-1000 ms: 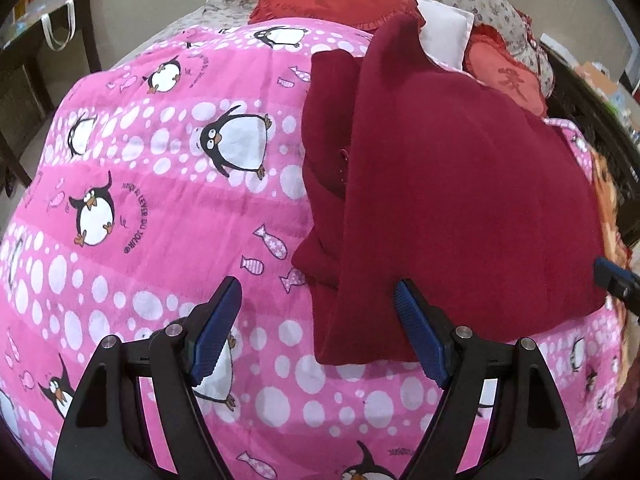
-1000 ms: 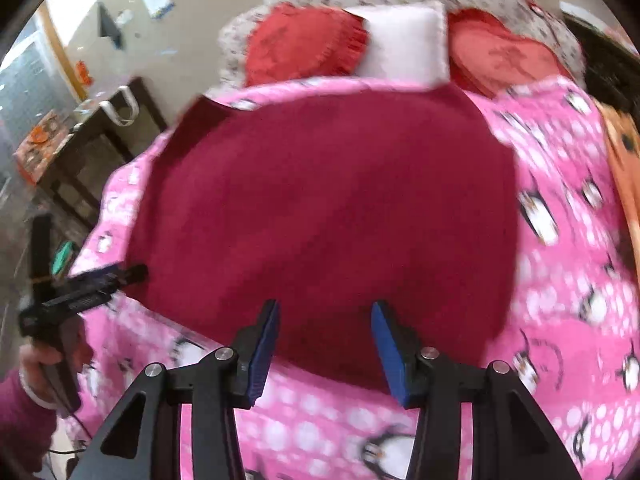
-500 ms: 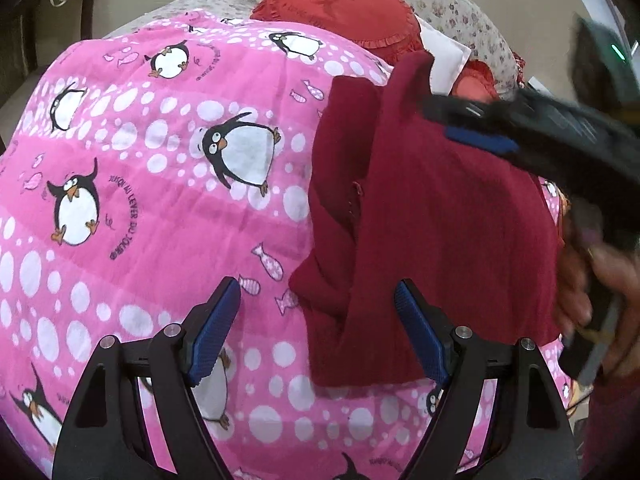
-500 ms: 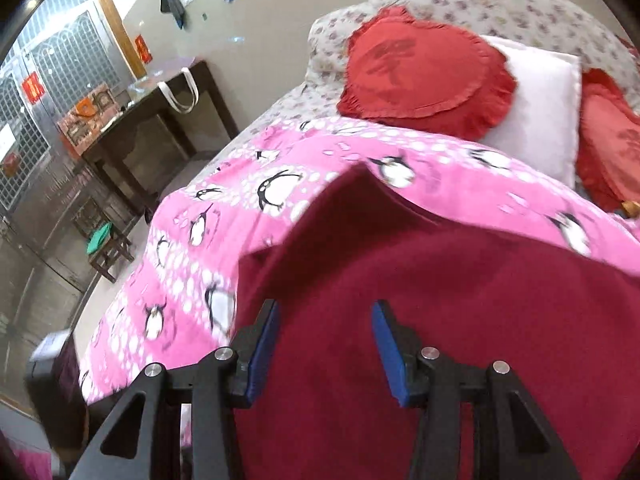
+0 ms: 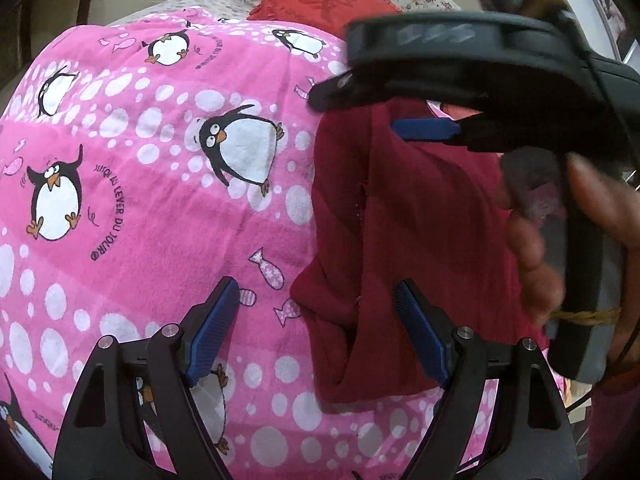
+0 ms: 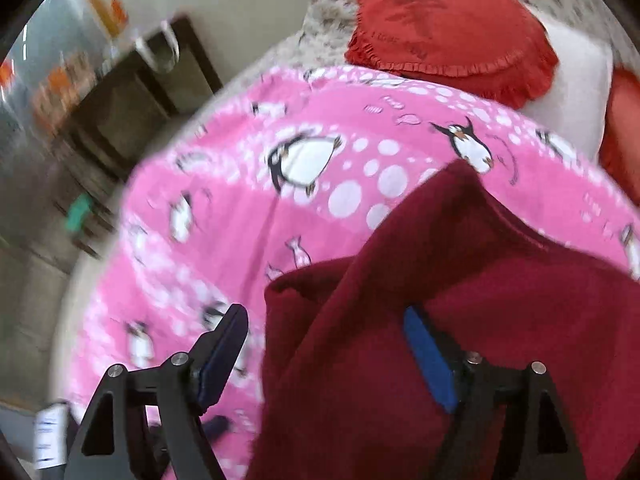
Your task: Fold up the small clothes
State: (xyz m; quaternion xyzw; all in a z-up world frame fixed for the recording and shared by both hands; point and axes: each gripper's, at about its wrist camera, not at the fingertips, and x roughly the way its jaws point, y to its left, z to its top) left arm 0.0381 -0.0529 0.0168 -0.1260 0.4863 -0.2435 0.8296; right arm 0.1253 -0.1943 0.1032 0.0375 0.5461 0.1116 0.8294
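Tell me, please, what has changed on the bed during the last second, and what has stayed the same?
The right gripper has swung across over the dark red garment toward its left edge; a second ago it was at the garment's near right side. Its jaws have opened wider. The left gripper moved a little nearer, jaws still open, holding nothing. The garment lies folded as before on the pink penguin blanket.

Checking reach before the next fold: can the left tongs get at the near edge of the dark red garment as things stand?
Probably yes. The left tongs are open, with the garment's near edge lying between the pads on the pink blanket. The right tongs work farther up, not blocking it.
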